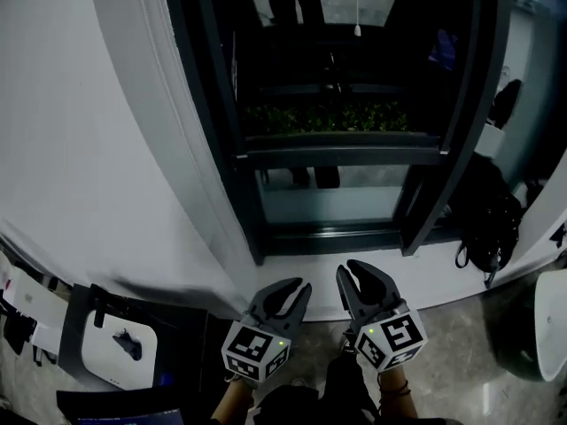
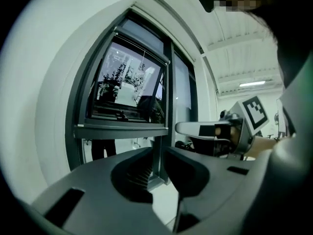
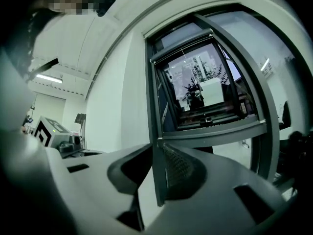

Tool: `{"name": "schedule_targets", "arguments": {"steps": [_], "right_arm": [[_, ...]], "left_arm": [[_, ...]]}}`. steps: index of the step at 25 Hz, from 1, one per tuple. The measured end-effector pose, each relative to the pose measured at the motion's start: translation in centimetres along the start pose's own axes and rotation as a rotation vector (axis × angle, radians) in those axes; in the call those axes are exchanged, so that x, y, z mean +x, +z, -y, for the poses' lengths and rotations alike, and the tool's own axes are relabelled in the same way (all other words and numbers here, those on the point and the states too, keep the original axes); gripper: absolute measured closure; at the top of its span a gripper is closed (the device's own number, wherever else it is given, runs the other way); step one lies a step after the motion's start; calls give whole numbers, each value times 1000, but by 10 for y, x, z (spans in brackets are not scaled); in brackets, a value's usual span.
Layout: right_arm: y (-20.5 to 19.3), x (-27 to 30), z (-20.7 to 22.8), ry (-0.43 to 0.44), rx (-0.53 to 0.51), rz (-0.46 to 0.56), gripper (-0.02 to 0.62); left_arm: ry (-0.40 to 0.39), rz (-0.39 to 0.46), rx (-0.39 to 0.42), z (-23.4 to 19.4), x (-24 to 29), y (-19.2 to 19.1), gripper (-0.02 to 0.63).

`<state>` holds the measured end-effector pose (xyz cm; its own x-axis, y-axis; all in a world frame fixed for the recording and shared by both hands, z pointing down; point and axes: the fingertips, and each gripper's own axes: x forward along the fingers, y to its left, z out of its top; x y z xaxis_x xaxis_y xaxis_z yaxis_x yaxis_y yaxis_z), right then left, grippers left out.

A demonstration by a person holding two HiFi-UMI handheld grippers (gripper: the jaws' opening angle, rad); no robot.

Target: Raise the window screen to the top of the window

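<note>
The dark-framed window fills the upper head view. The screen's horizontal bottom rail crosses it about mid-height, with clear glass below and plants seen above. That rail also shows in the left gripper view, and the same rail in the right gripper view. My left gripper and right gripper hover side by side below the sill, well short of the rail. Each stands slightly open with nothing between its fingers.
A white sill runs under the window, with white wall to its left. A black bag sits at the right of the sill. A white device lies on a dark stand at lower left. The person's legs are below the grippers.
</note>
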<state>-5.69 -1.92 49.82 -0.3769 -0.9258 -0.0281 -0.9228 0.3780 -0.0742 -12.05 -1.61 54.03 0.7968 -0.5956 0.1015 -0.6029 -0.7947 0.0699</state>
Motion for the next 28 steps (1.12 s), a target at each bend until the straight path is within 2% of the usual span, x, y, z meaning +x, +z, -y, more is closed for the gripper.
{"name": "schedule_targets", "arguments": {"steps": [4,14,19,25,28], "right_arm": [[-8,-37,-22,-36,14,-17,525],[-6,-118,-51,-37,12,-26,525],[-6,-171,-57,-11,22,-22,525],[-24,-263,-71,21,52,-57,525],[-34,-306,-76,31,78,-73,525]], "left_arm": [[-32,18,-45,21,-29,-6,545],[-50,20,-35,97,-72,-11,545],[-18,17,-34,146,-93,-17,545],[50,23,-71,230,-126,-37,545],[64,-2,-86,273,-140,-55,545]]}}
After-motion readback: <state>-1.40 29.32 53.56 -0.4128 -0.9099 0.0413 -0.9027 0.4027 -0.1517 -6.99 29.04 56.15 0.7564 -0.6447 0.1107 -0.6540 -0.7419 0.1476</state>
